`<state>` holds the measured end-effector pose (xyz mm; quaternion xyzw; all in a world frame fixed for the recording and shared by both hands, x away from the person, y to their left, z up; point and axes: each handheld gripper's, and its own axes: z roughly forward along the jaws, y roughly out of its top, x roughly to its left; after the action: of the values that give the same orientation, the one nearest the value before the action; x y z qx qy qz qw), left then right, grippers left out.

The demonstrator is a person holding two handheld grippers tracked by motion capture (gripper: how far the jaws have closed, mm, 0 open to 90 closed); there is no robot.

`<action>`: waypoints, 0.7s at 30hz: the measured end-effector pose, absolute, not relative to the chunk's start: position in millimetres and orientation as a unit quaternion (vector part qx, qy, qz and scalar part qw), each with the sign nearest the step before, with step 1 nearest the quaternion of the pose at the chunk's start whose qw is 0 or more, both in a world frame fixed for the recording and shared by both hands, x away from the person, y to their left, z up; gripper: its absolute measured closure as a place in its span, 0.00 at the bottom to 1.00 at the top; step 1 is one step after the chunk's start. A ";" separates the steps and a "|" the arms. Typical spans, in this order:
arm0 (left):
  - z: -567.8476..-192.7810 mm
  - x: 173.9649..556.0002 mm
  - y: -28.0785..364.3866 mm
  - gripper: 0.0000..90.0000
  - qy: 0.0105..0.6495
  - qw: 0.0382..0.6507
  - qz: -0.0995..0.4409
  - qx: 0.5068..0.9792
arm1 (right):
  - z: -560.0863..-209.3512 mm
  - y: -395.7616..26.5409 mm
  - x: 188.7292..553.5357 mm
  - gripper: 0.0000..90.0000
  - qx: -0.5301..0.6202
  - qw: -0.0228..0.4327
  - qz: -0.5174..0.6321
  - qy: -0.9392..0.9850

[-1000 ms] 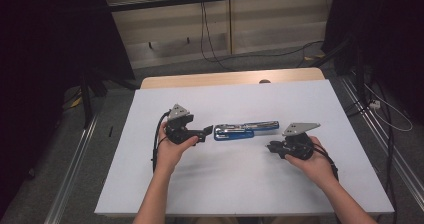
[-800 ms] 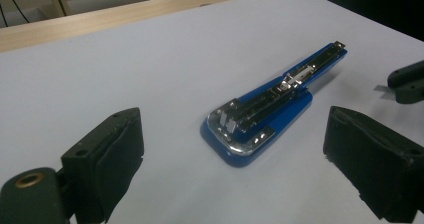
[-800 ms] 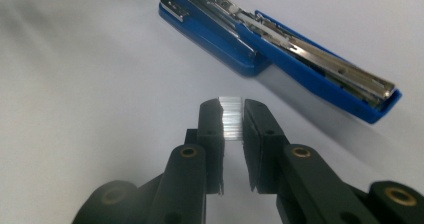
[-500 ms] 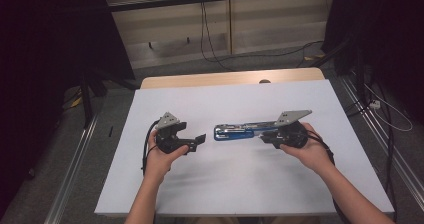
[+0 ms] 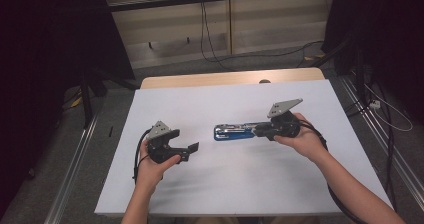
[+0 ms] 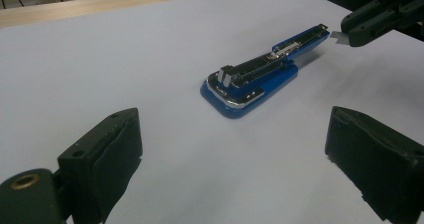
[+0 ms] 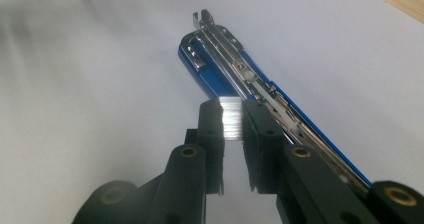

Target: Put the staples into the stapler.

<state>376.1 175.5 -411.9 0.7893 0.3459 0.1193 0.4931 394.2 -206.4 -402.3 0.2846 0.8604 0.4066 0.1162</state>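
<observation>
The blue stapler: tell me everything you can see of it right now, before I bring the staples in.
The blue stapler lies flat on the white table, opened out: its blue plastic base sits on the surface, with the bare metal staple channel facing up along it. Its rounded head end points toward the left gripper, whose jaws stand wide apart and clear of it. The right gripper, pinching a silver staple strip, hangs just over its far end; contact can't be told.
</observation>
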 end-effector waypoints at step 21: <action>-418.5 372.6 187.2 0.07 0.343 0.496 0.117 0.789 | -395.8 -182.6 418.5 0.88 0.226 0.095 0.418 0.875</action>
<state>372.6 187.2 -418.5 0.7891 0.3430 0.1175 0.4958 418.5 -182.6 -395.8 0.2258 0.8749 0.4178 0.0949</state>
